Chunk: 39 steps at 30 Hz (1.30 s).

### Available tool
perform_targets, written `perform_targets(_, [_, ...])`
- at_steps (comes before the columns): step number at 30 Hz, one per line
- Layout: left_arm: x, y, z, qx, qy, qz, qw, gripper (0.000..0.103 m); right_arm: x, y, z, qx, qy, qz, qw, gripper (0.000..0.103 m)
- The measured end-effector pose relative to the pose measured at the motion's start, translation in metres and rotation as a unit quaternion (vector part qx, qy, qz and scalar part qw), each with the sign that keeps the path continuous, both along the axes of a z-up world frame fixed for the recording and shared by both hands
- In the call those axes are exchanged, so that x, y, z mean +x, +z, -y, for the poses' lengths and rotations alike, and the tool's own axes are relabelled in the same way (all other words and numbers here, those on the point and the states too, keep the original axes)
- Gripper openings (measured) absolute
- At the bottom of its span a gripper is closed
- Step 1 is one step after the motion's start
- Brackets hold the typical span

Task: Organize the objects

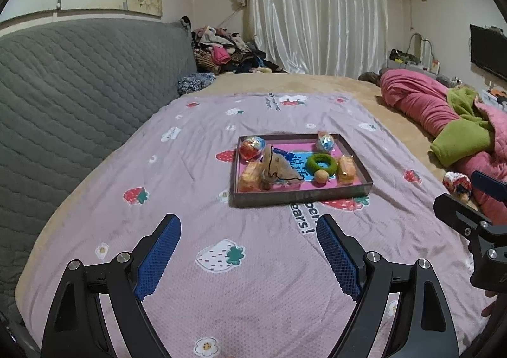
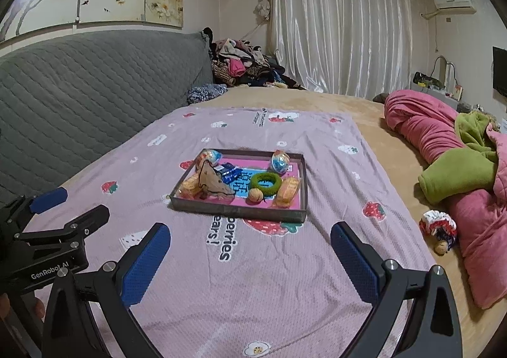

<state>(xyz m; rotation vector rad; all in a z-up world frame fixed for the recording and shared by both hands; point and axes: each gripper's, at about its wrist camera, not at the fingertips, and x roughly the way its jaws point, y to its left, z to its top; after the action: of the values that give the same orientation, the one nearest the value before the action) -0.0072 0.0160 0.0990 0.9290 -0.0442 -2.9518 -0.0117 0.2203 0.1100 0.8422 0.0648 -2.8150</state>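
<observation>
Left wrist view:
Left gripper [image 1: 248, 225]: lower part of frame, jaws wide apart, blue pads facing each other, nothing between them, only the sheet under.
Tray [image 1: 304, 196]: shallow dark box, pink inside, at centre of frame, above the gap between the jaws and a bit to the right; well apart from the fingertips.
Tray contents: green ring [image 1: 322, 164] in right half; small tan ball [image 1: 321, 176] just below it, touching or nearly; orange packet [image 1: 347, 169] at right wall; another orange packet [image 1: 249, 179] at left wall; brown pouch [image 1: 279, 168] between; two round wrapped things at the far corners, left [image 1: 252, 147] and right [image 1: 325, 141].
Sheet [image 1: 190, 174]: pink w/ strawberry print, the tray stands on it.
Right gripper [image 1: 475, 199]: at right edge, only partly in frame, apart from the tray.
Bedding [image 1: 421, 101]: pink and green bundle, upper right.

Right wrist view:
Right gripper [image 2: 250, 233]: lower part of frame, jaws wide apart, holding nothing.
Tray [image 2: 240, 210]: centre, above the gap, slightly toward the left fingertip; not touching either one.
Green ring [image 2: 266, 182]: right half of the tray, tan ball [image 2: 255, 195] against its lower left side.
Left gripper [image 2: 68, 202]: at left edge, jaws apart, empty, to the left of the tray.
Small fabric thing [image 2: 439, 228]: red-white-blue, on the tan cover at right, outside the tray, near the pink bedding [image 2: 421, 126].
Headboard [image 2: 79, 85]: grey quilted, upper left.
</observation>
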Motion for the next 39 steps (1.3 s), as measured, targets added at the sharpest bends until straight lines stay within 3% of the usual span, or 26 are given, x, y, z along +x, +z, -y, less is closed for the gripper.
perform_targets(20, [-0.017,-0.048,0.005,0.004,0.006,0.02,0.9998,0.088,-0.007,-0.044,-0.008,-0.007,-0.021,0.004,1.0,0.102])
perform_targets(39, [-0.032,-0.085,0.006,0.003,0.011,0.038,0.9992,0.088,-0.022,-0.086,0.0,0.008,-0.004,0.044,0.999,0.102])
